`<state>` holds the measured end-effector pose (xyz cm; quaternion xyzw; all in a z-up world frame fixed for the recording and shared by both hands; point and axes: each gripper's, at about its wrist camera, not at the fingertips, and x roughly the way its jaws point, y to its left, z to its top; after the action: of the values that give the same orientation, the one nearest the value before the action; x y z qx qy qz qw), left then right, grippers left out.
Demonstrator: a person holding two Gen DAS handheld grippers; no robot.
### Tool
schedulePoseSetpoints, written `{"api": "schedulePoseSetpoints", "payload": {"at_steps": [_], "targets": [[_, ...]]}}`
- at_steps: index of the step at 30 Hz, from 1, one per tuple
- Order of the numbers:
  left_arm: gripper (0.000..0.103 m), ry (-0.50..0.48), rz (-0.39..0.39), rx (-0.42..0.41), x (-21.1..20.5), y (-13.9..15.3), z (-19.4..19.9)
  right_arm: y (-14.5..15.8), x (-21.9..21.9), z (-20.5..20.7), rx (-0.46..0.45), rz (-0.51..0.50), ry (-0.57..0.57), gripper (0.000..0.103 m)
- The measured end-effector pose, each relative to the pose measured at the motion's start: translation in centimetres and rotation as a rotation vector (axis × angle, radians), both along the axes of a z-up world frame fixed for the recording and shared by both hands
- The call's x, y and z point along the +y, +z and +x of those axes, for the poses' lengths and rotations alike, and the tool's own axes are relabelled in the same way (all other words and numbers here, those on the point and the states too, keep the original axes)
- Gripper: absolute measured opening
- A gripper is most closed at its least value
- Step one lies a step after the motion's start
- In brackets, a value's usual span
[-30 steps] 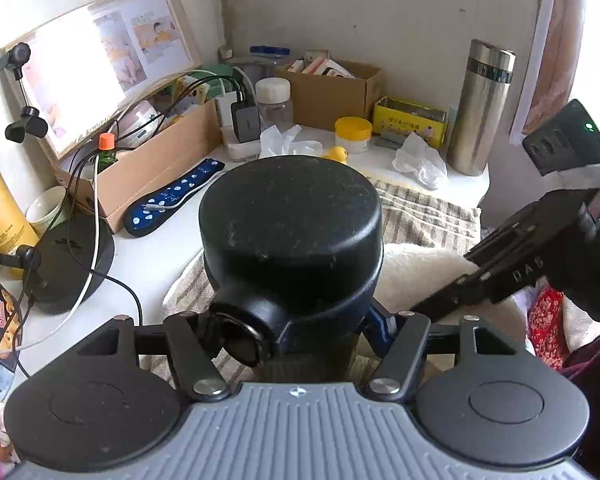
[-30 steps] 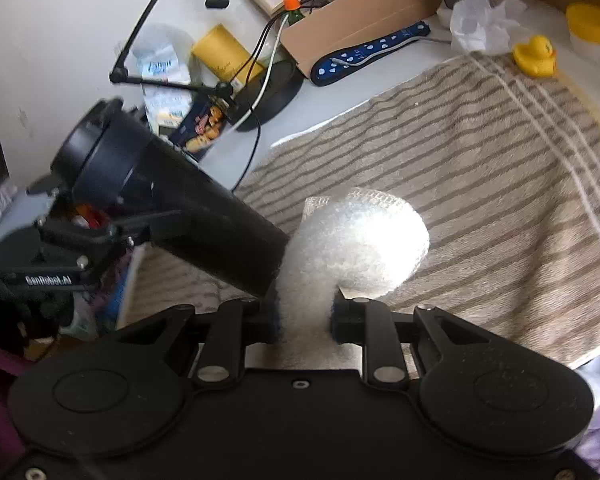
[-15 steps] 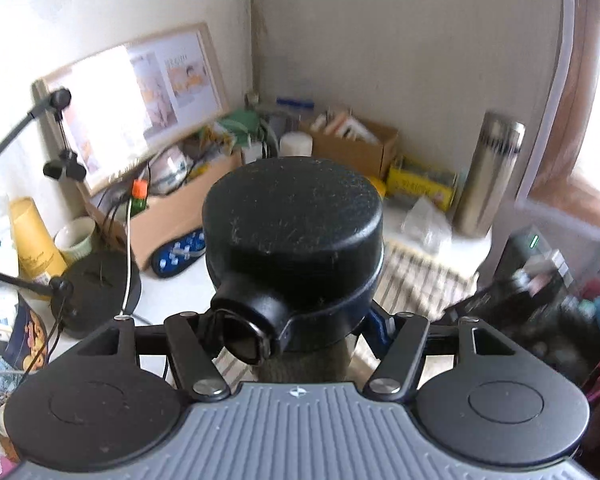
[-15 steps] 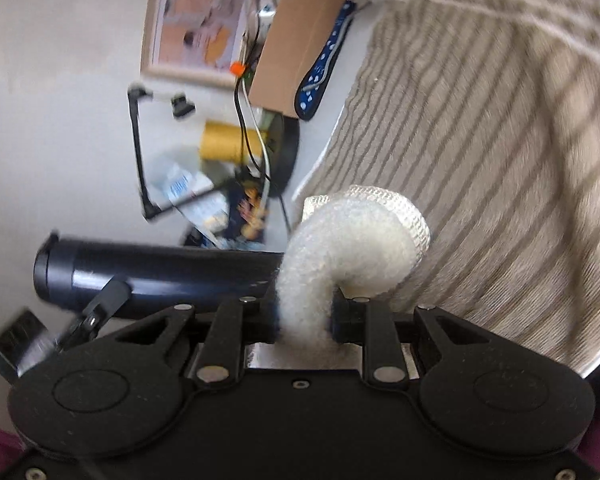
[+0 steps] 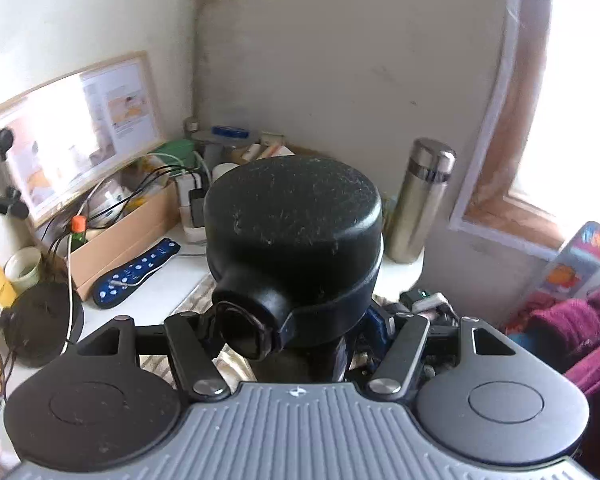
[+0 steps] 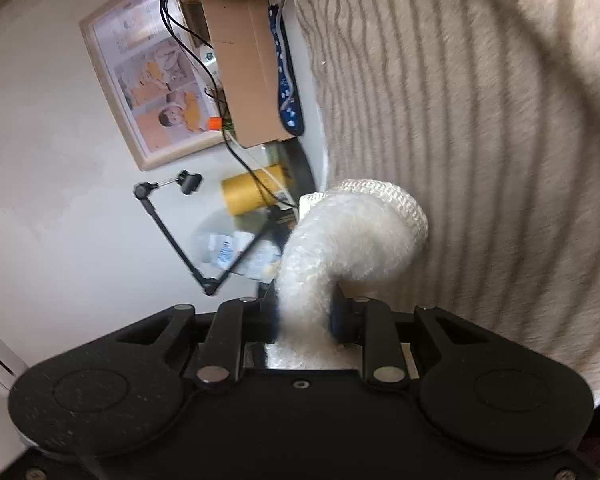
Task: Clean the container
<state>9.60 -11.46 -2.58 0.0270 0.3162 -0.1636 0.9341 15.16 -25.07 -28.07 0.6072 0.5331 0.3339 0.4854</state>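
The left gripper [image 5: 296, 332] stays clamped on the black lidded container [image 5: 292, 236], now raised toward the wall corner; the right gripper [image 6: 305, 316], still pinching a white fluffy cloth [image 6: 352, 236], has rolled sideways, the container gone from its view above the striped towel [image 6: 480, 120].

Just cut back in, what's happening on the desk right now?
A person is working two handheld grippers. The left gripper is clamped on a black bottle, lid end toward its camera. The right gripper pinches a white fluffy cloth over the striped towel. In the right view the bottle is out of frame and the cloth is not touching it, so no wiping is happening at this moment.
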Motion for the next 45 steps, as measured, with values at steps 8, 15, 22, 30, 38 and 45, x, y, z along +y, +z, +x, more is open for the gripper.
{"api": "schedulePoseSetpoints", "payload": {"at_steps": [8, 15, 22, 30, 38, 45], "targets": [[0.065, 0.048, -0.013, -0.071, 6.1, 2.0, -4.5, 3.6, -2.5, 1.8, -0.040, 0.053, -0.100, 0.021], [0.064, 0.081, -0.070, -0.087, 7.6, 2.2, -4.1, 4.0, -3.2, 1.2, -0.008, 0.070, -0.055, 0.021], [0.064, 0.043, -0.135, -0.072, 7.5, 2.1, -4.5, 3.3, -3.6, 0.5, 0.054, 0.084, -0.044, 0.021], [0.064, 0.002, -0.109, -0.087, 6.9, 2.3, -5.0, 2.1, -1.0, 1.6, 0.045, 0.090, -0.046, 0.021], [0.064, 0.051, -0.094, -0.117, 8.2, 2.3, -5.4, 2.8, -1.6, 2.6, 0.028, 0.113, -0.103, 0.021], [0.064, 0.085, -0.109, -0.126, 9.1, 2.2, -5.0, 2.8, -3.3, 1.0, 0.046, 0.086, -0.089, 0.021]]}}
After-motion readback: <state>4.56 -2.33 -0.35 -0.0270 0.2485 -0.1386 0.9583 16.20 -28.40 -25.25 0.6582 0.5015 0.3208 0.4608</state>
